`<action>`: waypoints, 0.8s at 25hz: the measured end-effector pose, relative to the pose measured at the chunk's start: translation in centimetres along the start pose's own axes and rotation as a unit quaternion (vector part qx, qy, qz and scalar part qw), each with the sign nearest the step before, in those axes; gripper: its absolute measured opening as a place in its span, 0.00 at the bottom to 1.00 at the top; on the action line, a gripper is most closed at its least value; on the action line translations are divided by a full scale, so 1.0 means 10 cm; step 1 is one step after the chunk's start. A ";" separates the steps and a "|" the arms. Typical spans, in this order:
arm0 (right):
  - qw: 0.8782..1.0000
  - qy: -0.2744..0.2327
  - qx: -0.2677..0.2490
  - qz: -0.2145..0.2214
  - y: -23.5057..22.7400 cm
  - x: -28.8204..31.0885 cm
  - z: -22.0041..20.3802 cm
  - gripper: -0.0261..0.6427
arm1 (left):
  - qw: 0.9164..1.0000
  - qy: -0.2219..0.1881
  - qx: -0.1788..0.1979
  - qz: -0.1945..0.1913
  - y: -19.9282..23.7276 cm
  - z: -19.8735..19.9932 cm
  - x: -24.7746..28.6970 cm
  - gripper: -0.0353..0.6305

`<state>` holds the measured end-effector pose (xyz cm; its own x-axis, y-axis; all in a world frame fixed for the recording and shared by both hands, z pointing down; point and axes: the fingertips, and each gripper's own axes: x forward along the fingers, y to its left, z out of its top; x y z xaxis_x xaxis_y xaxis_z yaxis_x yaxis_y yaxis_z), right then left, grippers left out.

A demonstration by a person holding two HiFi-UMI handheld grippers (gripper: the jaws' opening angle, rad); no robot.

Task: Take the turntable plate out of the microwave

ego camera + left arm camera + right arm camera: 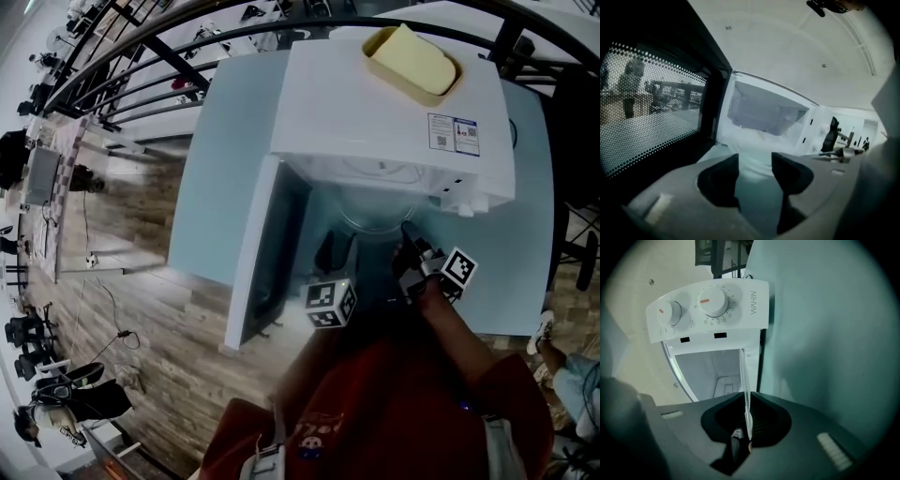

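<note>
Pinching the turntable plate (745, 380) by its rim, right claw (746, 401) held it seemingly partway out of the microwave (375, 112); left claw (754, 161) spread, empty; removal unfinished.

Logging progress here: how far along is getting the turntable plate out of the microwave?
Done: the microwave door stands open. In hand: the right gripper has its jaws shut on the turntable plate, which sits at the cavity mouth; the left gripper is open and empty. Left: draw the plate fully clear.

Clear glass plate (746, 380), glossy white microwave (375, 103)
</note>
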<state>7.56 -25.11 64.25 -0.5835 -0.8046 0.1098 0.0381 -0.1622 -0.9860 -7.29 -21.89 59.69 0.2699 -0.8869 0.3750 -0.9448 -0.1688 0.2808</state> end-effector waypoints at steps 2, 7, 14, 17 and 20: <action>1.000 0.001 0.002 0.001 0.00 0.00 0.00 0.08 | 1.000 0.007 -0.024 -0.004 0.03 -0.06 0.04 0.39; 1.000 0.002 0.003 0.002 -0.02 0.01 0.01 0.08 | 0.994 0.019 -0.105 -0.026 0.06 -0.16 0.15 0.44; 1.000 0.004 0.006 0.005 -0.02 0.02 0.02 0.08 | 0.967 0.001 -0.244 -0.075 0.09 -0.16 0.35 0.46; 1.000 0.005 0.006 0.006 -0.02 0.02 0.02 0.08 | 0.955 -0.014 -0.275 -0.108 0.08 -0.11 0.47 0.46; 1.000 0.006 0.007 0.007 -0.03 0.02 0.02 0.08 | 0.938 -0.024 -0.320 -0.130 0.05 -0.06 0.59 0.46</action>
<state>7.60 -25.38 64.57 -0.5929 -0.7997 0.0942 0.0578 -0.1589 -0.9856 -6.10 -26.94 62.59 0.4528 -0.8723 0.1847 -0.5388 -0.1027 0.8362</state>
